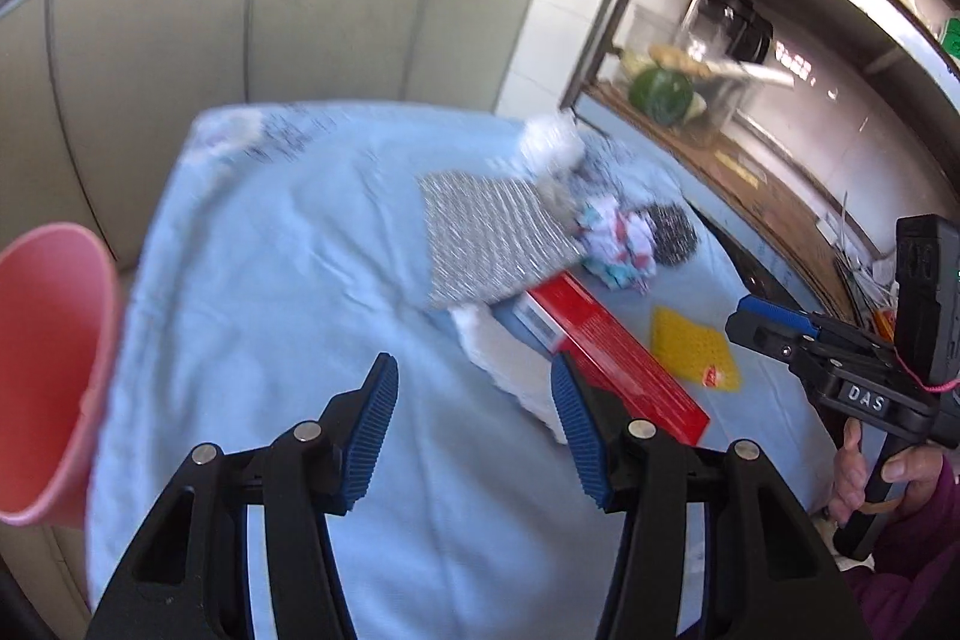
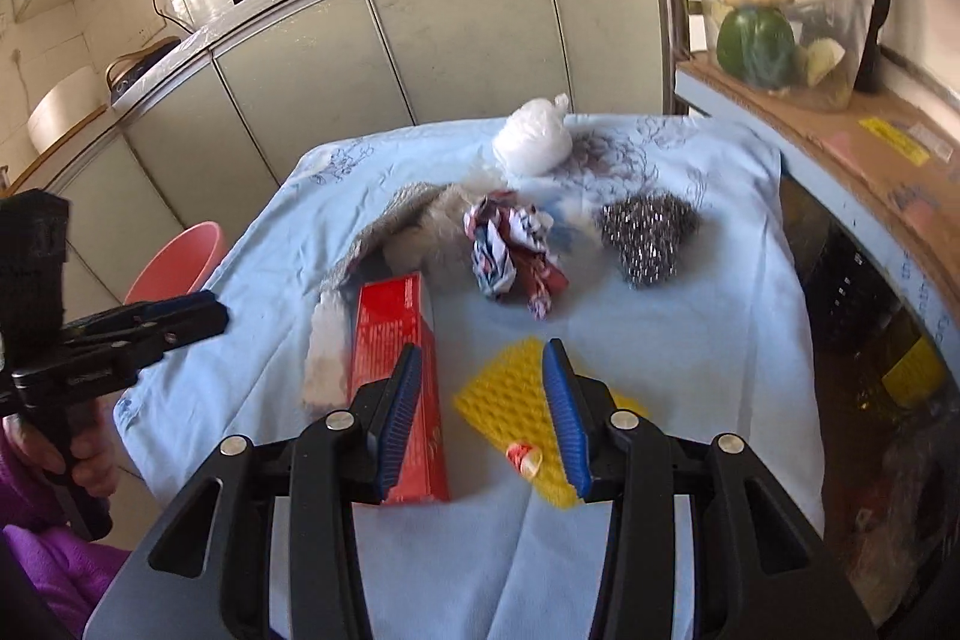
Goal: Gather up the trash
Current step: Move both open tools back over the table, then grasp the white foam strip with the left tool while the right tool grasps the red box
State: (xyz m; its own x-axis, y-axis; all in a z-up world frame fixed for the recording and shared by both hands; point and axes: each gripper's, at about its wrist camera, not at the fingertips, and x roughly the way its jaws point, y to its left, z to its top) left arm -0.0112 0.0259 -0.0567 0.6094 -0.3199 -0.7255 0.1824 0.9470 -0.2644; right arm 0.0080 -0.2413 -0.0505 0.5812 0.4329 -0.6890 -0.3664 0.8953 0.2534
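Note:
A light blue cloth (image 1: 288,292) (image 2: 690,352) covers the table. On it lie a red box (image 1: 612,346) (image 2: 399,340), a yellow sponge (image 1: 696,349) (image 2: 510,394), a crumpled patterned wrapper (image 1: 618,244) (image 2: 516,244), a steel scourer (image 1: 675,229) (image 2: 651,229), a tied white plastic bag (image 1: 552,142) (image 2: 534,139) and a grey rag (image 1: 486,238) (image 2: 408,214). A pink bin (image 1: 48,370) (image 2: 180,262) stands left of the table. My left gripper (image 1: 474,400) is open and empty above bare cloth. My right gripper (image 2: 483,388) is open and empty over the sponge and box.
Grey kitchen cabinets (image 2: 390,40) with pans on top stand behind the table. A metal shelf unit (image 1: 780,112) on the right holds a clear container with vegetables (image 2: 780,34). A white paper piece (image 1: 510,358) lies by the box.

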